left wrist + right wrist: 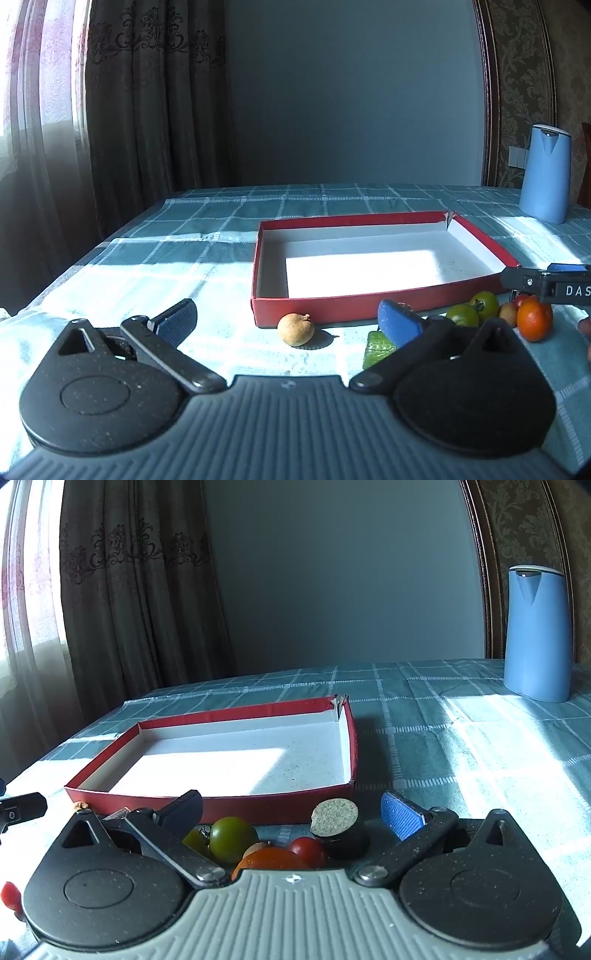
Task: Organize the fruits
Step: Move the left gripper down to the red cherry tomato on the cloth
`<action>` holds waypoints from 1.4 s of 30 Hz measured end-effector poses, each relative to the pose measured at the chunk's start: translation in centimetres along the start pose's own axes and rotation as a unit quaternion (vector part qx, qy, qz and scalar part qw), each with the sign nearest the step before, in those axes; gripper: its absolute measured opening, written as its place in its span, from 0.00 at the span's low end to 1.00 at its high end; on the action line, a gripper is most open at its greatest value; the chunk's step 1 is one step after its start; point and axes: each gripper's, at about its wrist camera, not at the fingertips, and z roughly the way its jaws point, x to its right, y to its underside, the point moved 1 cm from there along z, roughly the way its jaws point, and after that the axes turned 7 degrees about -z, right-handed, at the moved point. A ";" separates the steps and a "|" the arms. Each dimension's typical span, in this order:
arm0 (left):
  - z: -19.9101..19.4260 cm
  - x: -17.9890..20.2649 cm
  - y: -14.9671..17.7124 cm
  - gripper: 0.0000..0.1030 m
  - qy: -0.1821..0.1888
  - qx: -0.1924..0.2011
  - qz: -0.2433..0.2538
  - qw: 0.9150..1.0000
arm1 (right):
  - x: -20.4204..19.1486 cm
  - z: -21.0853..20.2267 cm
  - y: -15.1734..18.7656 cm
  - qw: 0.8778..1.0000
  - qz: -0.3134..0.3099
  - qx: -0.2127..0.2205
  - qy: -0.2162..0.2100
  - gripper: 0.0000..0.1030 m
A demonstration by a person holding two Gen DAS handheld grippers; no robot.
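The left gripper (288, 325) is hovering low over the table (207, 266) with its jaws spread wide, gripping nothing; a small tan fruit (296, 329) is lying on the checked cloth between them, just in front of the near wall of the red box (332, 308). A green piece (377, 349) is sitting partly hidden behind that gripper's blue right pad. The box is lying open with its white floor bare and sunlit. To its right, near its front corner, the other fruits are clustering: two green tomatoes (474, 310), an orange (534, 324), a small red tomato (521, 300) and a little brown fruit (508, 312). The right gripper (295, 810) is hanging just above that cluster, its jaws also spread and holding nothing; below it a green tomato (232, 839), the orange (271, 860), a red tomato (308, 851) and a dark round object with a cork-like top (338, 821) are showing. A blue jug (537, 635) is standing well apart at the far right of the table.
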 end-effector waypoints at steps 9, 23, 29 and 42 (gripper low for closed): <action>-1.4 -0.9 1.3 1.00 -0.043 -0.022 0.027 0.998 | 0.2 -0.1 0.1 1.000 0.004 0.000 -0.009 1.00; -2.6 -0.9 3.1 1.00 -0.060 -0.055 0.024 0.996 | 0.1 0.0 0.3 1.000 -0.002 -0.006 -0.003 1.00; -2.9 -0.7 3.7 1.00 -0.060 -0.058 0.028 0.996 | 0.1 0.1 0.4 1.000 -0.001 -0.009 -0.002 1.00; -2.6 -1.1 4.6 1.00 -0.054 -0.068 0.021 0.996 | 0.1 0.3 0.4 1.000 0.002 -0.005 -0.007 1.00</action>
